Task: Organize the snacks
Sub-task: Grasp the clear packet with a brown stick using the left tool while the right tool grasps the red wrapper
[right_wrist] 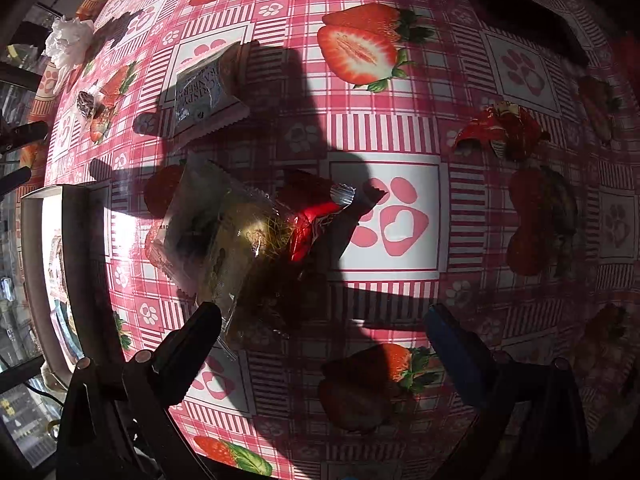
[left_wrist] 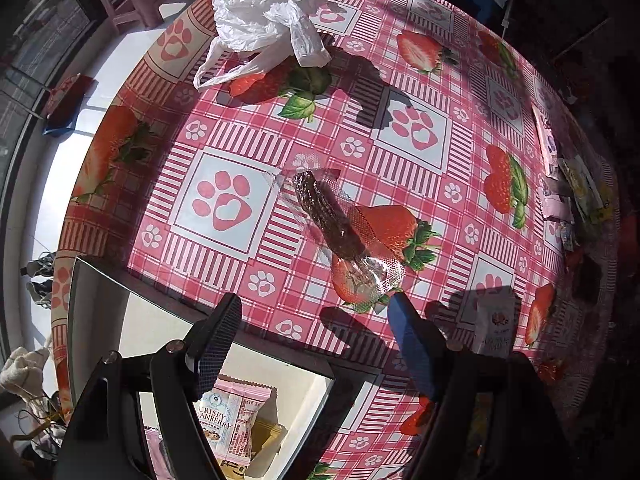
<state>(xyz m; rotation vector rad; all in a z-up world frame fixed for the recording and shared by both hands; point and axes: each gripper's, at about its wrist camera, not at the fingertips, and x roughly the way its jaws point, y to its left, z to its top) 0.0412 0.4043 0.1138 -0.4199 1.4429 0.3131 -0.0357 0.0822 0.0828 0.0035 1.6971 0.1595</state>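
In the left wrist view a dark brown snack in clear wrap (left_wrist: 332,216) lies on the strawberry tablecloth just ahead of my open, empty left gripper (left_wrist: 316,312). Below it a white box (left_wrist: 100,288) holds a Crispy Cranberry packet (left_wrist: 228,420). In the right wrist view my right gripper (right_wrist: 324,316) is open and empty above a clear packet with a yellow snack (right_wrist: 224,236) and a red wrapper (right_wrist: 316,220). Another Crispy Cranberry packet (right_wrist: 204,92) lies farther off. The white box (right_wrist: 40,240) stands at the left.
A crumpled white plastic bag (left_wrist: 268,16) lies at the table's far side. Several small packets (left_wrist: 568,184) sit at the right edge. In the right wrist view a red crumpled wrapper (right_wrist: 504,128) lies right. The table edge curves along the left.
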